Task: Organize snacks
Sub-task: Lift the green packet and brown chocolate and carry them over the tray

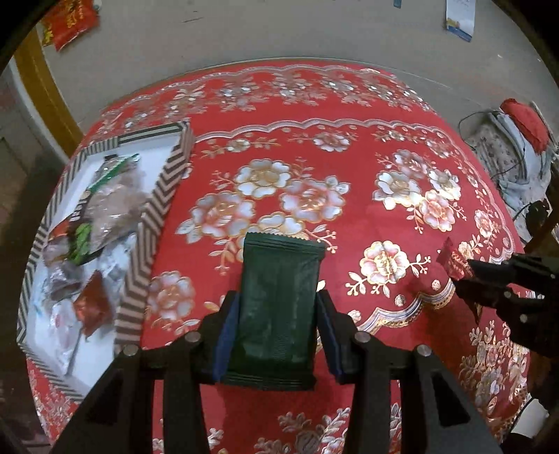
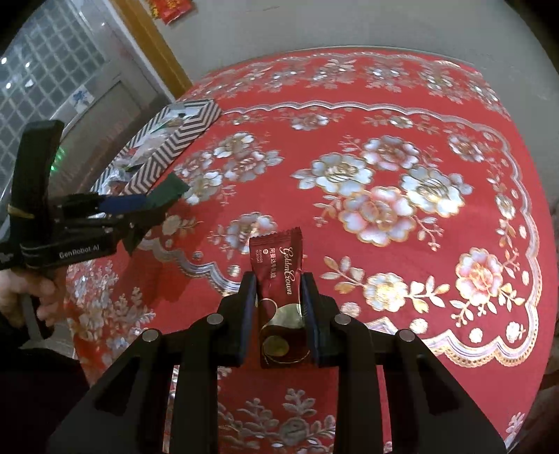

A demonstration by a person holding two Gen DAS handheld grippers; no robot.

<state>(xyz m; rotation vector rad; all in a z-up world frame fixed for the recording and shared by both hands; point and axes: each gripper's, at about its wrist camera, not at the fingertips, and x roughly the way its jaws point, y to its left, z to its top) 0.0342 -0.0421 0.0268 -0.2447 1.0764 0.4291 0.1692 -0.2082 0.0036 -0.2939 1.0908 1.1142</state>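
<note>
My left tongs (image 1: 277, 307) hold one green packet (image 1: 279, 307), my right tongs (image 2: 279, 290) hold one red candy (image 2: 279, 279), and one striped box (image 1: 153, 216) of snacks sits far left on the worktop (image 1: 349, 167).

Black tongs (image 1: 277, 300) — blue pads, silver pivot pins; "GenRobot.AI" lettering on left body.

Grey wall (image 1: 244, 31), red floral tablecloth (image 1: 349, 167), glass-block window (image 2: 45, 70), wooden doorframe (image 2: 153, 42)
</note>
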